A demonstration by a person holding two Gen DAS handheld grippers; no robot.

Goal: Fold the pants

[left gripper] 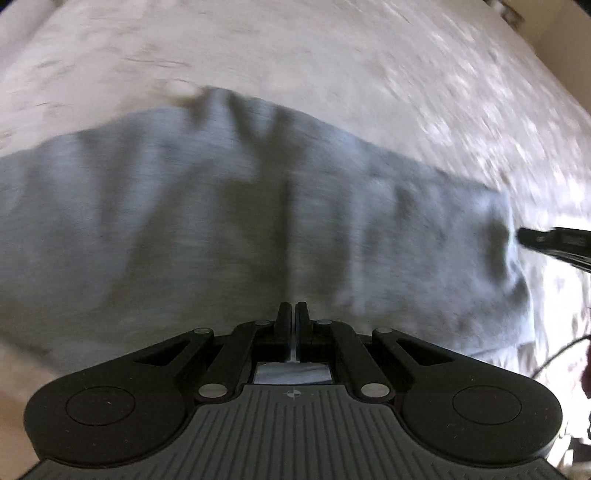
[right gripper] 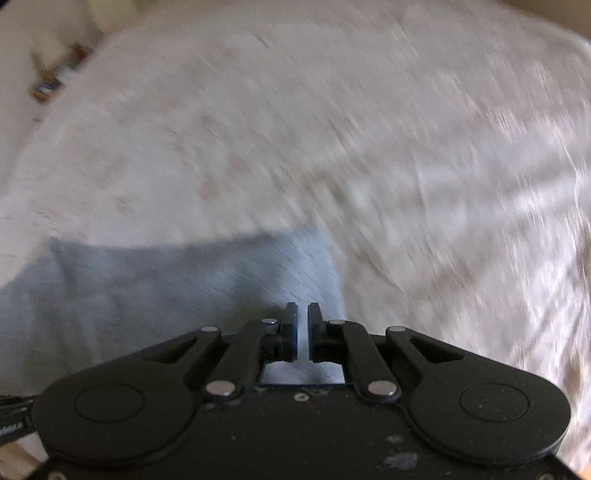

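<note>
The grey pants [left gripper: 229,221] lie in a wrinkled band across a white bedsheet [left gripper: 295,48]. My left gripper [left gripper: 293,308] is over their near edge, jaws closed with a thin strip of grey cloth between them. In the right wrist view the pants [right gripper: 166,280] fill the lower left, ending at a corner near the fingers. My right gripper [right gripper: 303,310] is over that corner, jaws a narrow gap apart with cloth showing in the gap. Its black fingers [left gripper: 550,240] also show at the right edge of the left wrist view. Both views are motion-blurred.
The rumpled white bedsheet [right gripper: 369,129] covers the bed all around. Small items [right gripper: 48,85] lie at the far left edge of the bed. A dark cable [left gripper: 557,350] runs at the right. A wall corner [left gripper: 554,33] shows at the upper right.
</note>
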